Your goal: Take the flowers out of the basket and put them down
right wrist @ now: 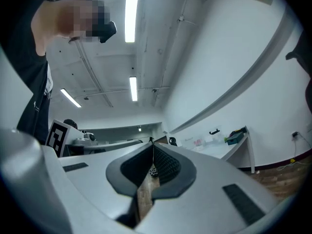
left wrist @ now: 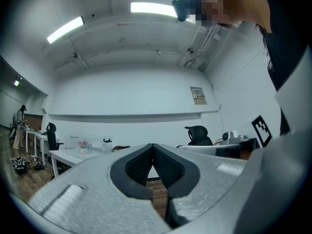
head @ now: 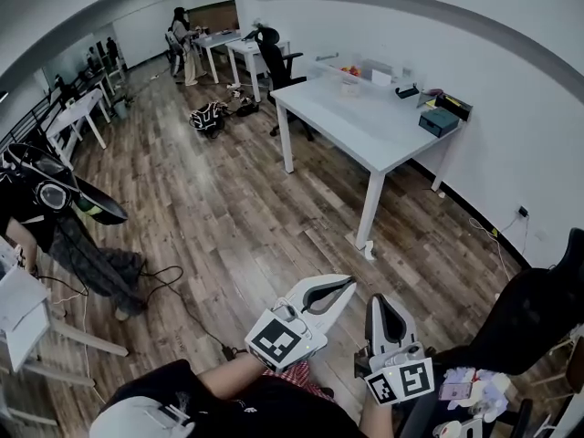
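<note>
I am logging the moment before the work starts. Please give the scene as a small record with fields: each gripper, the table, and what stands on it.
left gripper: jaws together, nothing between them, held close to the person
right gripper: jaws together, nothing between them, beside the left one
white table: across the wood floor, apart from both grippers
on the table: teal box near its right end; small items at the far edge, too small to name
task's things: none can be made out

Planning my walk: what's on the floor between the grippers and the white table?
Nothing but bare wood floor up to the table, seen in the head view.
</note>
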The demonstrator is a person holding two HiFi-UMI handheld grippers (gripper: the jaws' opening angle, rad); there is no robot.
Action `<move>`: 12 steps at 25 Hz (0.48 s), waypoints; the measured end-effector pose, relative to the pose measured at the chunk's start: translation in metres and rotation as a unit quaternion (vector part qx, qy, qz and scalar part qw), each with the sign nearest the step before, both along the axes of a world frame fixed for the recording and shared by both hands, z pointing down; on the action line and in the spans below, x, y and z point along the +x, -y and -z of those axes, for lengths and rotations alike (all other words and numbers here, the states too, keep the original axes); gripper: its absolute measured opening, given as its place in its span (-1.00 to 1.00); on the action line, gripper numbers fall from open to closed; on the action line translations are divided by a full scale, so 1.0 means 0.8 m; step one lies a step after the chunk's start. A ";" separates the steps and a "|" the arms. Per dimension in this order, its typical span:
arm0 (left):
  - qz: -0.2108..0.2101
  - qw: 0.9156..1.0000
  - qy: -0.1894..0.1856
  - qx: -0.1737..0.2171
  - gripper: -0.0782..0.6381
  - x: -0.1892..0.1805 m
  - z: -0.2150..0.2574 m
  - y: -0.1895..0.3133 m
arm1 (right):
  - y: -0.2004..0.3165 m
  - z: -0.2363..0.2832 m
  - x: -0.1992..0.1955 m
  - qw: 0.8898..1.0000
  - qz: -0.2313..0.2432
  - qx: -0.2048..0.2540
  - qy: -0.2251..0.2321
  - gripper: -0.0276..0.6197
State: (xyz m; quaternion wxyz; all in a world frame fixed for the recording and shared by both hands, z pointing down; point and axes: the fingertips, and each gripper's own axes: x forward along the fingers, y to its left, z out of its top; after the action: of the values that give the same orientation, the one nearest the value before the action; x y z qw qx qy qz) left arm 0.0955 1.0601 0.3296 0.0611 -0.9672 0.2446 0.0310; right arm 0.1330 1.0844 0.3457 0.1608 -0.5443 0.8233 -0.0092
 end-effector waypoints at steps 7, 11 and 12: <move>0.014 1.000 -0.001 -0.002 -0.80 -0.004 -0.001 0.008 | 0.006 0.004 -0.002 1.000 0.013 0.006 0.006 -0.88; 0.015 1.000 -0.002 -0.007 -0.80 -0.005 0.001 0.016 | 0.014 0.008 -0.001 1.000 0.016 0.003 0.014 -0.88; 0.017 1.000 -0.005 -0.009 -0.80 -0.006 0.000 0.019 | 0.016 0.010 -0.002 1.000 0.019 0.003 0.017 -0.88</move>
State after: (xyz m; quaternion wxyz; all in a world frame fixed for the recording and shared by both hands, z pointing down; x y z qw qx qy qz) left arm 0.0911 1.0448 0.3293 0.0519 -0.9632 0.2618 0.0323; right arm 0.1312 1.0716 0.3380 0.1757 -0.5280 0.8307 -0.0187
